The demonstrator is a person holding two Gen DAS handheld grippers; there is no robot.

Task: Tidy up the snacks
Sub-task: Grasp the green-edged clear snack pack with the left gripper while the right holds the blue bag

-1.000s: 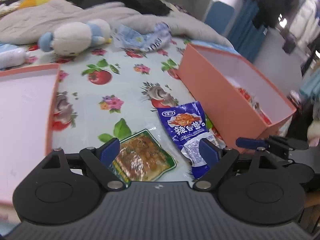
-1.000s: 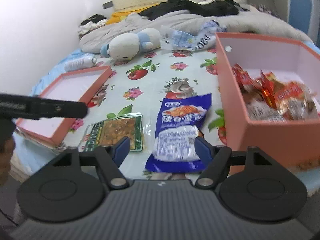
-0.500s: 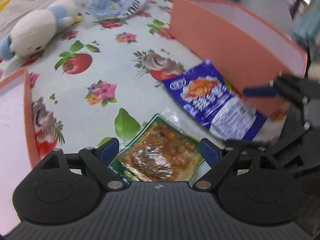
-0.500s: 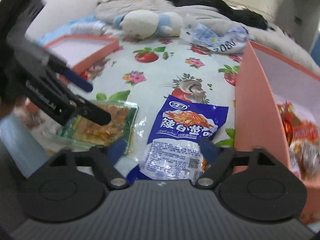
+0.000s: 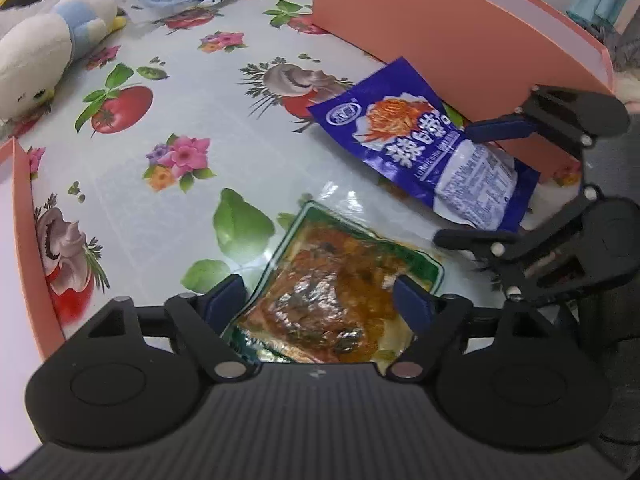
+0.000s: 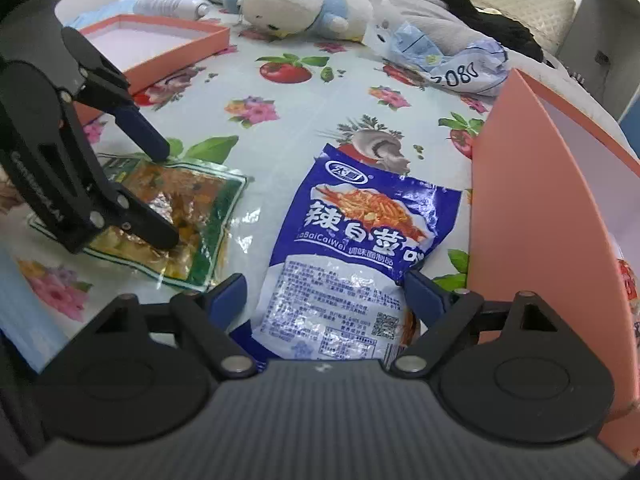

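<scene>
Both open grippers have dropped, left gripper seemingly touching the green packet, right gripper straddling the blue packet.

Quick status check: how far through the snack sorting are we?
Done: red-wrapped snacks already sit in the orange box. In hand: nothing gripped; the left gripper is open around the green packet, and the right gripper is open around the blue packet. Left: lift both packets into the box.

Two close, low wrist views over the tablecloth, sharing both packets.
</scene>
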